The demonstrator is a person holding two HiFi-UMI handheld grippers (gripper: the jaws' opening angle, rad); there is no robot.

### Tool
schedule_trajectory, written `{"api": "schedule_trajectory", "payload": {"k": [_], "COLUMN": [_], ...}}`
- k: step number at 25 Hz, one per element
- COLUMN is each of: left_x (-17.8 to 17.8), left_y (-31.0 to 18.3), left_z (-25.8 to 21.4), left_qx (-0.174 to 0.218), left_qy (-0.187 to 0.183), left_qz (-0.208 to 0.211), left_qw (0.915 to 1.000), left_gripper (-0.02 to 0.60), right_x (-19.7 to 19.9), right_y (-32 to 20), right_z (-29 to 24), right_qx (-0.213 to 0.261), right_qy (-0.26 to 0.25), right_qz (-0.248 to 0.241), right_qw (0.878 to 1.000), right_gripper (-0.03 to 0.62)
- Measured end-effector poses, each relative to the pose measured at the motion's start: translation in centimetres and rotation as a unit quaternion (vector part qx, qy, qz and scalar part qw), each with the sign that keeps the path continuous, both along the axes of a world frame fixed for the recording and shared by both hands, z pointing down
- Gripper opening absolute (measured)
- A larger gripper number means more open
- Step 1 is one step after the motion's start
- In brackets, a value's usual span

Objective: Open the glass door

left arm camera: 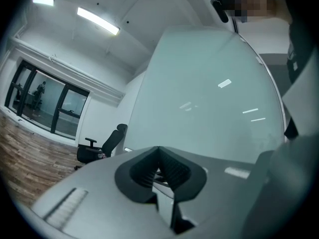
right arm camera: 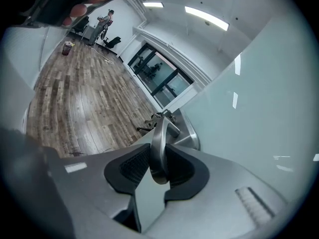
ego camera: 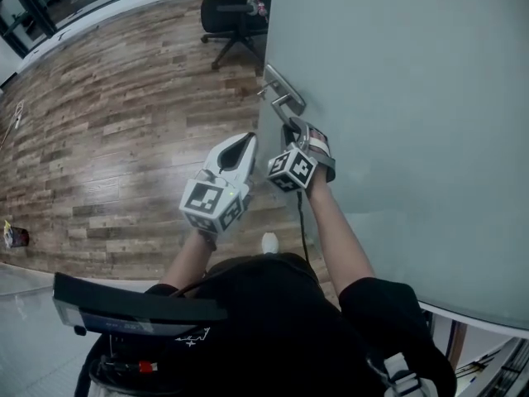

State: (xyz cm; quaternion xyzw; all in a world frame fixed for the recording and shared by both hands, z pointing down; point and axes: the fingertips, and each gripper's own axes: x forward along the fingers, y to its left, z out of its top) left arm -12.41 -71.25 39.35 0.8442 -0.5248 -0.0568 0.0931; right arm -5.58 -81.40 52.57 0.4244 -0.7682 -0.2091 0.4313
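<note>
Gleaming steel handle (right arm camera: pixel 158 148), frosted glass door (ego camera: pixel 397 98)

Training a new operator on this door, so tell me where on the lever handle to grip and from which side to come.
Grip the lever handle near its free end, farthest from the metal plate, coming along the door face with a jaw on each flat side. The right gripper is clamped just so; that end likely gives most leverage.

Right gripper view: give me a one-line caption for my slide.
The right gripper has its jaws closed on the metal lever handle of the frosted glass door, with wooden floor beyond.
</note>
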Motion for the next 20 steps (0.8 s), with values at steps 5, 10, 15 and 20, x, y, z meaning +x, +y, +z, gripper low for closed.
{"api": "schedule_trajectory", "payload": {"k": [5,10,15,20], "left_x": [2.0,5.2,6.7,7.6], "left_y": [-0.1,-1.3,-1.6,-1.8], "left_z": [0.1,-0.1,0.1,-0.2], "left_qx": [0.005,0.003,0.002,-0.001], "left_qy": [0.002,-0.001,-0.009,-0.009], "left_qz": [0.026,0.046,0.056,0.062], "left_qw": [0.9996,0.999,0.9984,0.9981], "left_gripper": [0.0,0.0,0.0,0.0], "right_x": [1.1,3.4,5.4,7.5], "right_y": [-0.8,-3.3,-5.1,-7.3], "right_z": [-0.1,-0.8,-0.6,0.0], "right_qx": [0.001,0.004,0.005,0.004], "right_qy": [0.004,0.002,0.0,0.013], "right_qz": [0.015,0.035,0.055,0.075], "right_qw": [1.0,0.999,0.998,0.997], "right_gripper": [0.097,0.097,0.097,0.096]}}
